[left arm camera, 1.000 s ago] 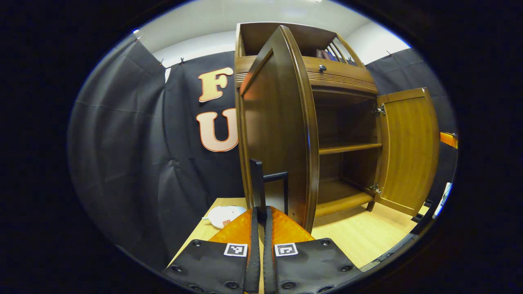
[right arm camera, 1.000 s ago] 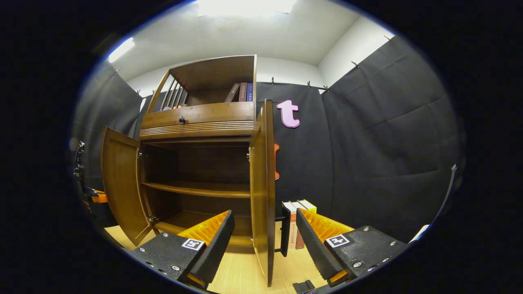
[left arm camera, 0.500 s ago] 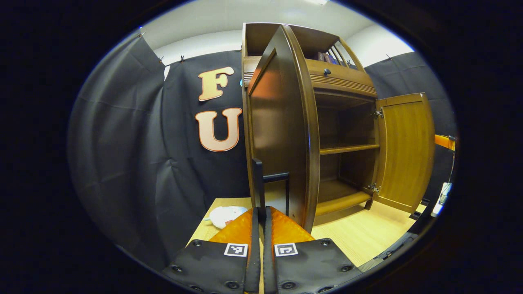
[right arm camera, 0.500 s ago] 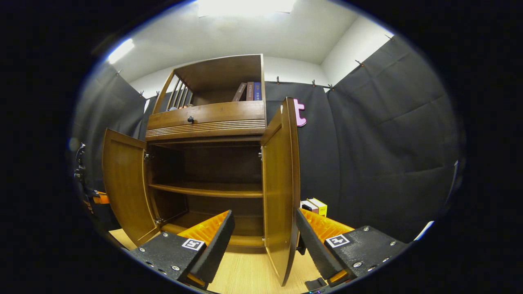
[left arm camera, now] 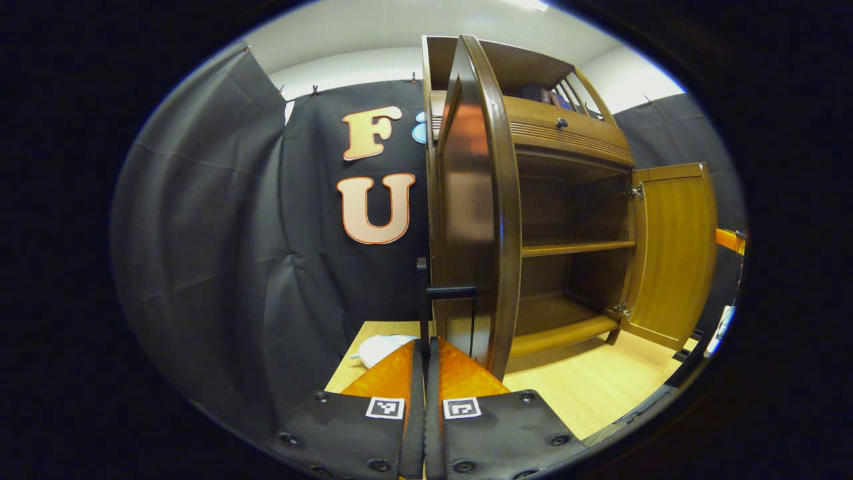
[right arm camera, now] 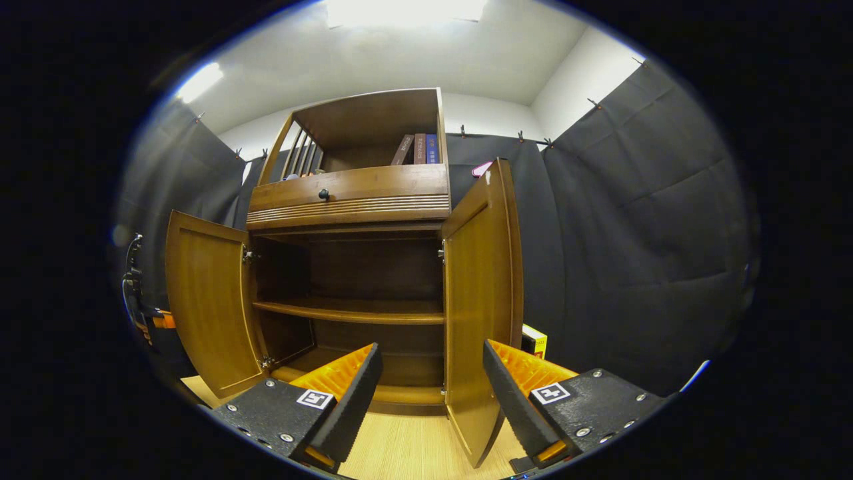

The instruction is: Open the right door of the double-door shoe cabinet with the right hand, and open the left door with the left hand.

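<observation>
Left gripper view: left gripper (left arm camera: 424, 350) clamped on left door (left arm camera: 470, 200) handle (left arm camera: 445, 293); right gripper (right arm camera: 430, 387) agape, beside right door (right arm camera: 481, 293) edge.

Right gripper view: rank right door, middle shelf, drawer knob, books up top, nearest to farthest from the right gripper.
1. Right door: swung open, its lower edge between the right gripper's open fingers.
2. Middle shelf: inside the cabinet, left of that door.
3. Drawer knob: higher, on the drawer front.
4. Books: top compartment, right end. Knob and books are close to call.
</observation>
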A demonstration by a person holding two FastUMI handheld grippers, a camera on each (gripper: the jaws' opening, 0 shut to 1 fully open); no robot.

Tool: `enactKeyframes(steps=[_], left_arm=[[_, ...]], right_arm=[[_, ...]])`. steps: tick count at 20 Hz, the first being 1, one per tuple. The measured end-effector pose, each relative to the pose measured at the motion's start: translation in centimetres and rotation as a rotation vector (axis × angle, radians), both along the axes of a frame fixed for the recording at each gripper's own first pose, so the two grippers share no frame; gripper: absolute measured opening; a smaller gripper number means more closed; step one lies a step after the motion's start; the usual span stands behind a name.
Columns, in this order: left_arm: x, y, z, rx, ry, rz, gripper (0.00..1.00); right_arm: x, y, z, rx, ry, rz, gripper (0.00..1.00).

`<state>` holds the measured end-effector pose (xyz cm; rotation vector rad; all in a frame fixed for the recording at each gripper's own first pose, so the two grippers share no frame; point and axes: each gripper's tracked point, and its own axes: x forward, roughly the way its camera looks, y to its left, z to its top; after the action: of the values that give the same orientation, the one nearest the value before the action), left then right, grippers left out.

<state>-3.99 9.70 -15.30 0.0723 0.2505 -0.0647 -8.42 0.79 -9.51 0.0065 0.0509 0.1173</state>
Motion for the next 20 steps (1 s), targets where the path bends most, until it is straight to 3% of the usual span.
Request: enactKeyframes(steps=[12,15,20], left_arm=[[0.7,2.8,0.2,-0.065,-0.001,-0.088,0.1],[0.0,2.6,0.2,-0.025,-0.002,-0.119,0.1],[-1.8,3.9,-0.1,0.033,0.033,-0.026,0.15]], right_arm=[[1.3,3.0,-0.4,0.027,0.024,0.044,0.92],[1.5,3.3,-0.9,0.029,0.033,0.047,0.92],[2.0,3.3,-1.3,0.028,0.04,0.049,0.92]])
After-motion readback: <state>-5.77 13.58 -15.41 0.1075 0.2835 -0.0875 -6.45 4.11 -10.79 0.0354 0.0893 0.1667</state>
